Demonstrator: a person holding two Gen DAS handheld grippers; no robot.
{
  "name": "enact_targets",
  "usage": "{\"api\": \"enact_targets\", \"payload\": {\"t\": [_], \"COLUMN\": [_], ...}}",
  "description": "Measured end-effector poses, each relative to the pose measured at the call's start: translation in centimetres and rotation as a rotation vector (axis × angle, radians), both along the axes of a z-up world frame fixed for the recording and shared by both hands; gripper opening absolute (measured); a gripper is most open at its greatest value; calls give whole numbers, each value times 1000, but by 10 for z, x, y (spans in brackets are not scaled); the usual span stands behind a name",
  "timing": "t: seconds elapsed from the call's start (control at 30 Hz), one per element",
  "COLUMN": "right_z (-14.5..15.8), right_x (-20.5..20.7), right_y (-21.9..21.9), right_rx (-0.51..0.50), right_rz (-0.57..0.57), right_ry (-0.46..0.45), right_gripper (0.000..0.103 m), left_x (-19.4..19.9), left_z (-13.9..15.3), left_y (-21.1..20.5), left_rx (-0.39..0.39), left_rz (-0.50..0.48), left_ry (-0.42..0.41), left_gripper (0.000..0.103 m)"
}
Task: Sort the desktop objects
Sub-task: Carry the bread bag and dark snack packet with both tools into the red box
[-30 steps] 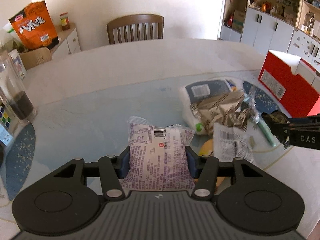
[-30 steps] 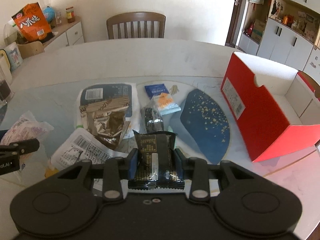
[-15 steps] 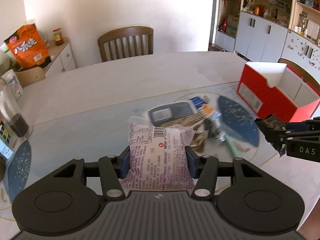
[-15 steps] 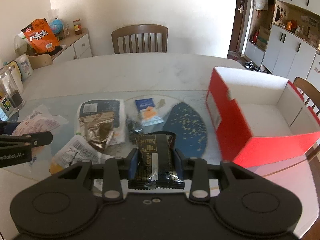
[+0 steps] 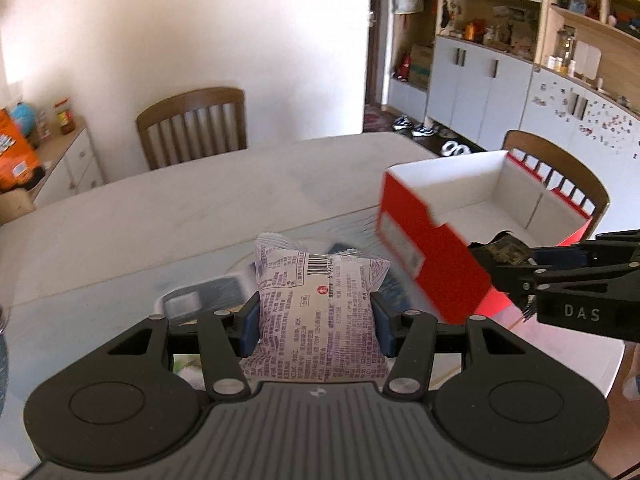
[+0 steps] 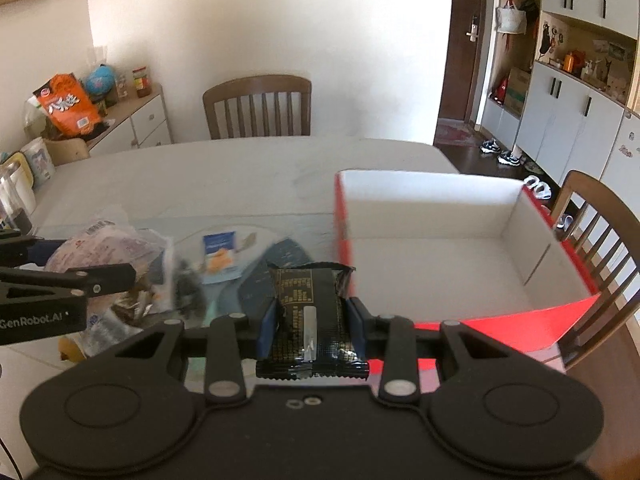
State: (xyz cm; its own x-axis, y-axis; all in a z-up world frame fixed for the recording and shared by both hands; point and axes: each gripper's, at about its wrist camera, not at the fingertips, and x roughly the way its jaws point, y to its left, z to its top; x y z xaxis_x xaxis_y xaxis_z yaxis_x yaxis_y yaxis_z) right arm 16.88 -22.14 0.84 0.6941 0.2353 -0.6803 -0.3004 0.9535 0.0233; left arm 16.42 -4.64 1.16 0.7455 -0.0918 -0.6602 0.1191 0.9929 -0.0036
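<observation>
Both grippers have risen and swung toward the open red cardboard box with white interior (image 6: pixel 440 248) since a second ago, when they hung low over the scattered packets; the box now fills far more of each view. The left gripper (image 5: pixel 316 316) pinches a white snack pouch printed in purple with a barcode (image 5: pixel 316 304) between its blue pads, held above the glass-topped bench (image 5: pixel 120 232). The right gripper (image 6: pixel 312 320) is clamped on a black foil packet with gold print (image 6: pixel 310 312), poised just beside the box's near red wall, above the bench. Remaining wrappers (image 6: pixel 218 256) lie on the bench left of the box. A brown wooden chair (image 6: pixel 258 106) stands at the far side.
</observation>
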Motion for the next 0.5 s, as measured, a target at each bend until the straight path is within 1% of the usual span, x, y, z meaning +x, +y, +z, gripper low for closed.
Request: {"api": "enact_targets", "payload": {"t": [0.27,0.5], "right_z": [7,10], "right_x": [17,38], "right_y": [-49,-78], "right_rx": [0,-13], "right_rz": [-13,-16], "right_ry": [-33,-64], "right_gripper": [36,36], "left_x": [29,59], "left_z": [8,8], "left_y": [-59,-101], "left_rx": [6,16], "left_rz": [-69,-129], "left_ry": [-21,-15], "left_gripper": [53,53]}}
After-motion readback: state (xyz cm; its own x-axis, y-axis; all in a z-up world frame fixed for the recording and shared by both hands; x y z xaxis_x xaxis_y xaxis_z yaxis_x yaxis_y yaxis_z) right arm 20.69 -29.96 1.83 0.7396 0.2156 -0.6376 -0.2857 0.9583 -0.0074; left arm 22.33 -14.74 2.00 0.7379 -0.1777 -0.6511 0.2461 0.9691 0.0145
